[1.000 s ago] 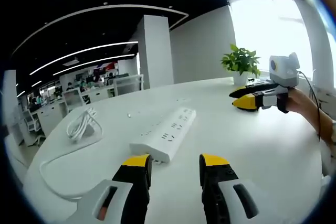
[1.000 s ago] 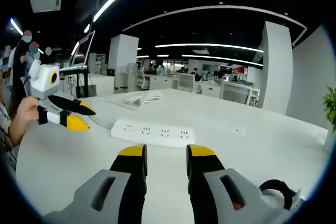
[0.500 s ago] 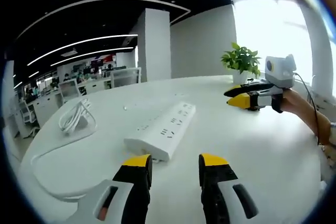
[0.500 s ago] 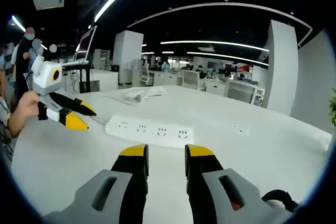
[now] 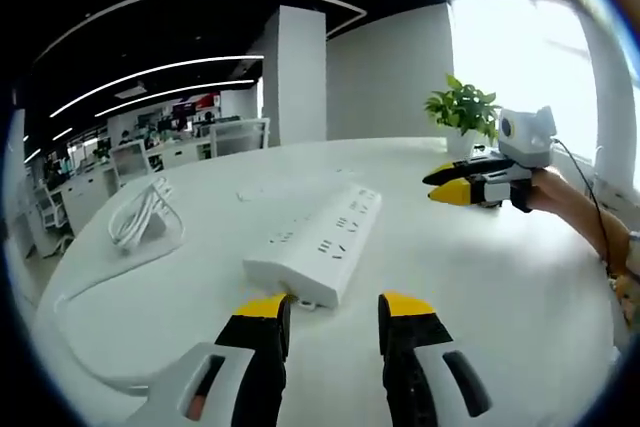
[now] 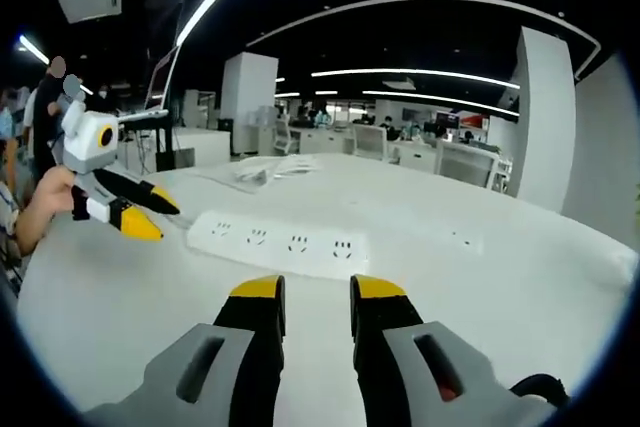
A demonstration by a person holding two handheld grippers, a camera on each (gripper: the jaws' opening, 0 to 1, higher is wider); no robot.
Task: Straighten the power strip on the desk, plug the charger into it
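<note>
Power strip (image 5: 318,243): white, long, lying flat on the white desk (image 5: 500,277). In the left gripper view it runs obliquely from near-centre away to the right, its near end just beyond the jaw tips; in the right gripper view (image 6: 280,243) it lies crosswise, just past the jaw tips, socket face up.

Charger with coiled white cable (image 5: 140,222): far left on the desk in the left gripper view, well apart from the strip; a white cord (image 5: 85,292) trails from it along the desk's left edge.

Left gripper (image 5: 333,309): yellow-tipped jaws spread with a clear gap, nothing between them, raised above the desk near the strip's end. In the right gripper view (image 6: 150,217) it comes in from the left, hand-held, near the strip's left end.

Right gripper (image 6: 310,290): jaws parted by a narrow gap, holding nothing. In the left gripper view (image 5: 443,185) it comes in from the right (held by a hand).

Potted plant (image 5: 462,117): at the far right of the desk.
</note>
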